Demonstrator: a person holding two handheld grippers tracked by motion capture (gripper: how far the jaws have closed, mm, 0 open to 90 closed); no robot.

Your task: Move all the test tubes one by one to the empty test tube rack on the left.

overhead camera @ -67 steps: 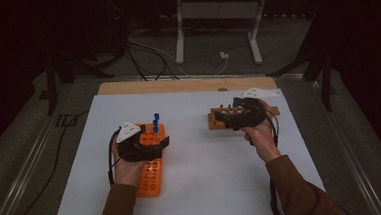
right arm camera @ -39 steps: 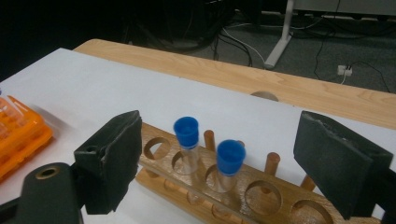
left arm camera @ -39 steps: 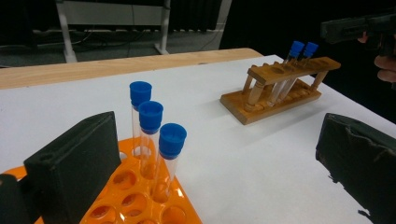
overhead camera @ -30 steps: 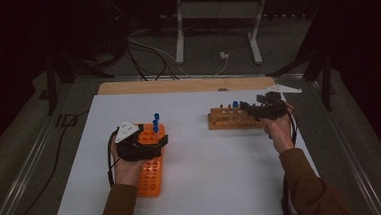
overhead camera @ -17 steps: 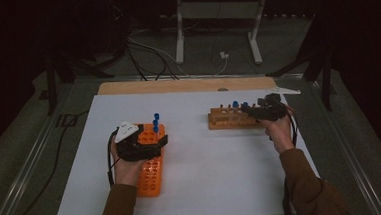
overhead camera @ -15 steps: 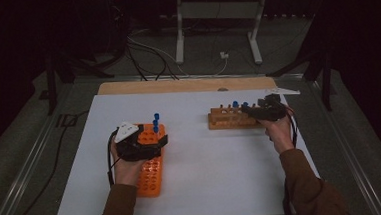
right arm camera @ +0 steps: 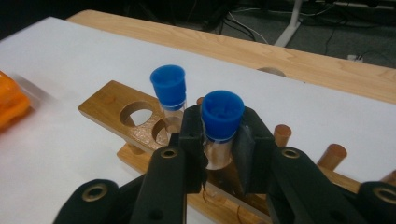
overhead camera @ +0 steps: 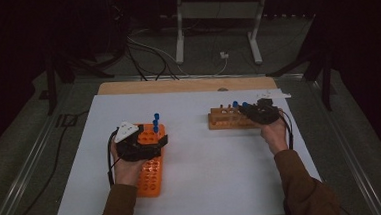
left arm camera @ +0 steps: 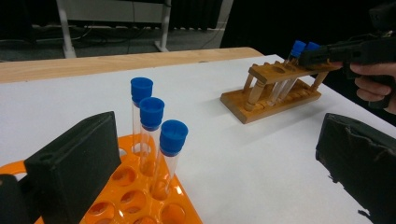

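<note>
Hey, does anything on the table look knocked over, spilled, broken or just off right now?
Nothing stands out. The three capped tubes stand upright in the orange rack, and the wooden rack sits flat, unbroken. The right gripper has just closed on one blue-capped tube there; the tube beside it leans slightly in its hole.

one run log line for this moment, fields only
stage: grasp | right gripper: jaws just closed on blue-capped tube in wooden rack | left gripper: open, over orange rack holding three tubes
</note>
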